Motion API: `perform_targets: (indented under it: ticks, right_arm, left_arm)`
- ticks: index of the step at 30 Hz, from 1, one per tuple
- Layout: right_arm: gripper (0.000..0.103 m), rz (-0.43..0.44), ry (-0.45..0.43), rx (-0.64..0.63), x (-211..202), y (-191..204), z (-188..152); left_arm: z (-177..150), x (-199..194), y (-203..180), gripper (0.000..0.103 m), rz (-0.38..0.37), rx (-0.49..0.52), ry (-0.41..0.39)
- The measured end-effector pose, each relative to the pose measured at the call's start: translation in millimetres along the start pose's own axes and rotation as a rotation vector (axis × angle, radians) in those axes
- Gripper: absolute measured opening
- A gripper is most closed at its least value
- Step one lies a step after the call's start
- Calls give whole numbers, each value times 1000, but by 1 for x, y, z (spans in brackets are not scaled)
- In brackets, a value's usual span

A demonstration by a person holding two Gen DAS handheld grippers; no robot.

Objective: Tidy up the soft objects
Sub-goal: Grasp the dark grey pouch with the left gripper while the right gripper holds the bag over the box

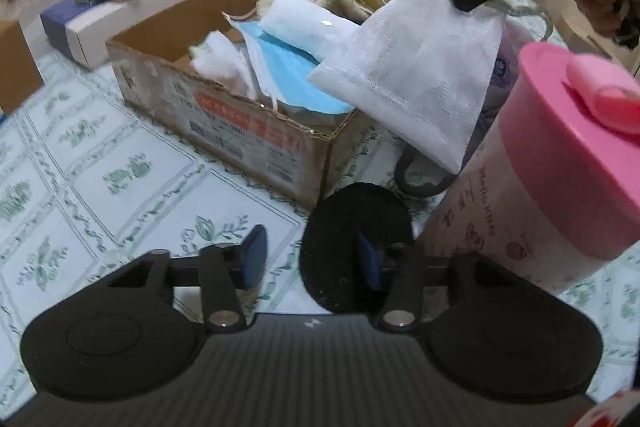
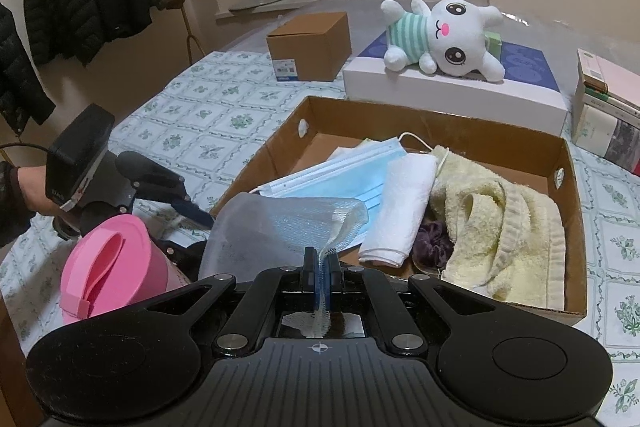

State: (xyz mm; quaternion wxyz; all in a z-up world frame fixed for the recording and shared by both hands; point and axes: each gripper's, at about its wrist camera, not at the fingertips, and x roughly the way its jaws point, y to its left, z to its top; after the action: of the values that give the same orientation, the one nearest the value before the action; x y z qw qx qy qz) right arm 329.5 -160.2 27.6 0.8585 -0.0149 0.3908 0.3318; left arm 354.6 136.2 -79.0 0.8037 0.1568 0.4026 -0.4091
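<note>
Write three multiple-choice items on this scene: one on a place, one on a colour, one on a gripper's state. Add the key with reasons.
1. Where does the plush toy lie?
A. in the cardboard box
B. on the white flat box
C. on the floor

2. What colour is the canister lid?
A. pink
B. green
C. black

3. What is the right gripper doing?
A. standing open
B. shut on nothing
C. pinching the white mesh bag

Key: B, it rests on the white flat box behind the cardboard box; A, the lid is plainly pink; C, mesh shows between its closed pads.

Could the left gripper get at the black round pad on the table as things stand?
Probably yes. The left gripper is low over the table with the black pad right at its open fingers; one blue fingertip already overlaps it. The pink-lidded canister crowds one side, and contact is unclear.
</note>
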Motion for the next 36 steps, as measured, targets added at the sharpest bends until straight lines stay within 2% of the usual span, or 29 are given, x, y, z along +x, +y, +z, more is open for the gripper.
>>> perform_targets:
  ticks: [1, 6, 13, 17, 19, 20, 21, 22, 23, 24, 29, 32, 36]
  right_arm:
    - [2, -1, -1, 2, 0, 0, 0]
    - [2, -5, -9, 12, -3, -2, 0]
    - [2, -1, -30, 14, -10, 2, 1]
    - [2, 5, -40, 8, -15, 8, 2]
    - [2, 6, -45, 6, -18, 10, 2]
    - [2, 5, -47, 5, -19, 11, 2]
    - [2, 4, -50, 4, -21, 11, 2]
    - [2, 2, -51, 4, -22, 12, 2]
    - [2, 0, -51, 4, -23, 11, 2]
    - [2, -3, -52, 6, -24, 11, 2]
    - [2, -13, -50, 20, -25, 7, -2]
    - [2, -22, -50, 27, -26, 3, -4]
    - [2, -35, -59, 36, -29, -1, -6]
  left_arm:
    - [0, 0, 0, 23, -23, -9, 7]
    - [-6, -12, -3, 12, 3, -28, 23]
    - [-37, -52, -6, 11, 103, -66, 51]
    - [-49, -71, -7, 11, 166, -128, 32]
    - [-51, -78, -7, 15, 170, -167, 13]
    - [-52, -82, -10, 24, 178, -176, 1]
    - [-52, -84, -13, 43, 182, -175, -10]
    - [-53, -85, -18, 52, 189, -169, -23]
    - [-53, -84, -22, 67, 192, -161, -30]
    - [-53, -82, -26, 76, 192, -151, -29]
    - [-56, -54, -32, 77, 225, -129, 6]
    - [-56, -41, -34, 63, 251, -106, 27]
    - [-53, -44, -42, 59, 291, -94, 30]
